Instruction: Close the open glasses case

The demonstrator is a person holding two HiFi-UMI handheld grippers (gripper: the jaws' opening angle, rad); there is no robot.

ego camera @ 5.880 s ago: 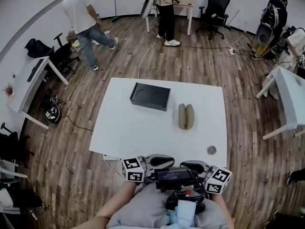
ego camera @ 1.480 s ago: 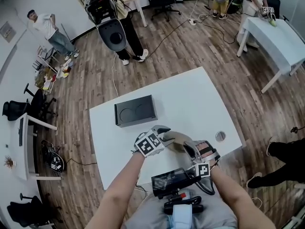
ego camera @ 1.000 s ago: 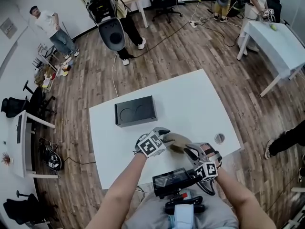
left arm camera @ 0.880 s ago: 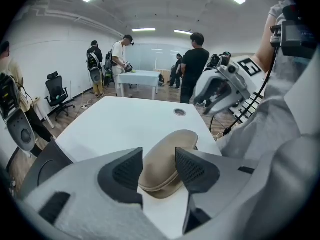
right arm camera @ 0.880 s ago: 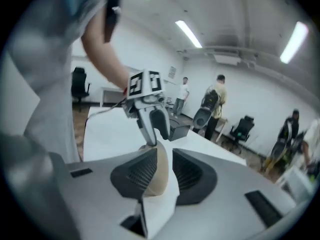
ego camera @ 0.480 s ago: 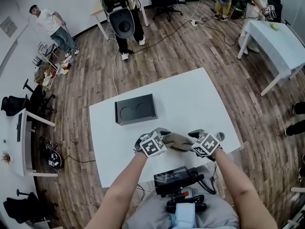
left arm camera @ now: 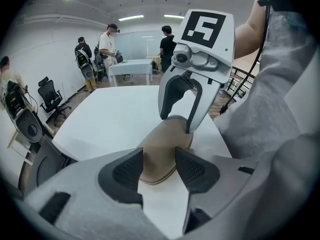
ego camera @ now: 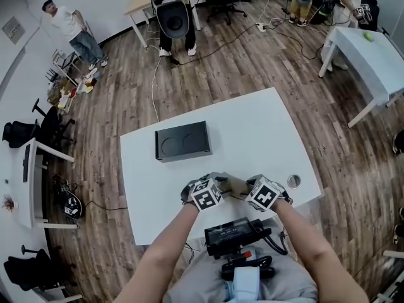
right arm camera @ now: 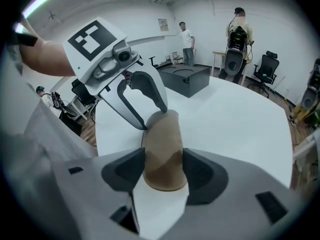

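Note:
The tan glasses case (ego camera: 235,185) lies on the white table (ego camera: 252,125) near its front edge, and its lid looks down. My left gripper (ego camera: 221,181) stands over the case's left end. In the left gripper view my left gripper (left arm camera: 159,166) is open, its pads either side of the case (left arm camera: 162,144). My right gripper (ego camera: 250,184) is at the other end. In the right gripper view my right gripper (right arm camera: 164,171) straddles the case (right arm camera: 161,139) with its jaws spread wide. Each gripper faces the other: the right gripper (left arm camera: 176,125) and the left gripper (right arm camera: 155,119) both tip down onto the case.
A black box (ego camera: 182,141) with two round recesses sits on the table's far left part. A small round object (ego camera: 293,181) lies near the right front corner. The table's front edge is just under my hands. People, office chairs and other tables stand around the room.
My right gripper swung from the table's front edge up to the case's right end, rolled its marker cube upward and spread its jaws. Both grippers sank toward the case.

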